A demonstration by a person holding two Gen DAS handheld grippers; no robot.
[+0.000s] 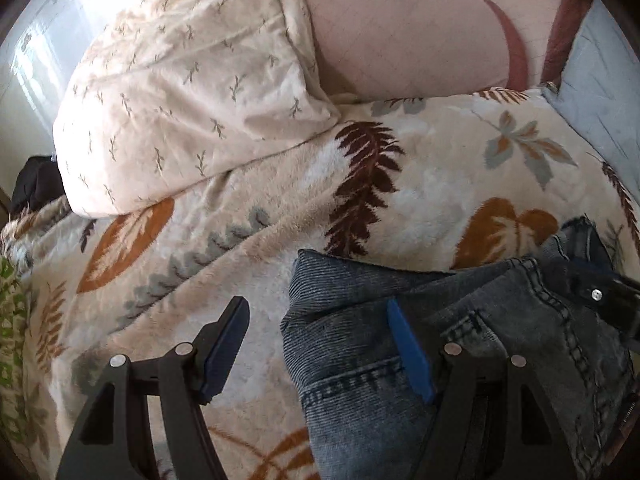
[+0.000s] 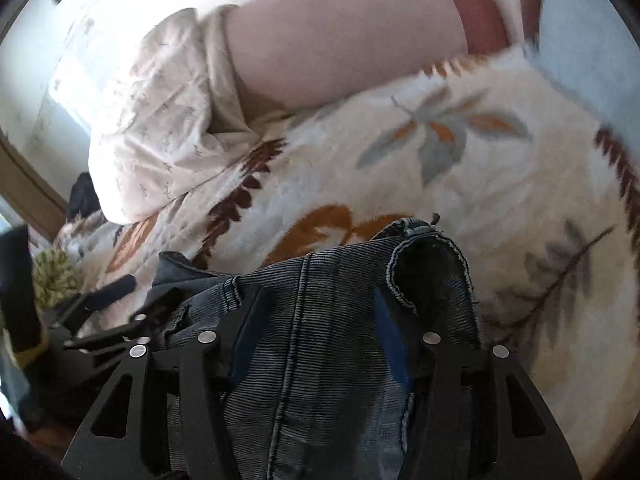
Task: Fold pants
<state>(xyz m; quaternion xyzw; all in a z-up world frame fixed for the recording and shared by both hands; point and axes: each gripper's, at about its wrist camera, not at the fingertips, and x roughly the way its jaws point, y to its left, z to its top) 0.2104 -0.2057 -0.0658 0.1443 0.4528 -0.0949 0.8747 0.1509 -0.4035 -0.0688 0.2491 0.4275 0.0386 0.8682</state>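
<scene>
Jeans (image 2: pixel 320 320) run lengthwise between the right gripper (image 2: pixel 316 320) pads, seemingly gripped; left gripper (image 1: pixel 316 336), released, straddles their left edge

Both wrist views look down, close, at jeans (image 1: pixel 440 360).

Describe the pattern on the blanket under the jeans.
Cream blanket printed with brown, orange and grey-blue leaves; clearest in the left wrist view.

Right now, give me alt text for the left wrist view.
An open left claw hovers over the edge of dark grey-blue denim pants bunched on a fluffy cream leaf-print blanket. A cream sprig-patterned pillow lies beyond.
</scene>
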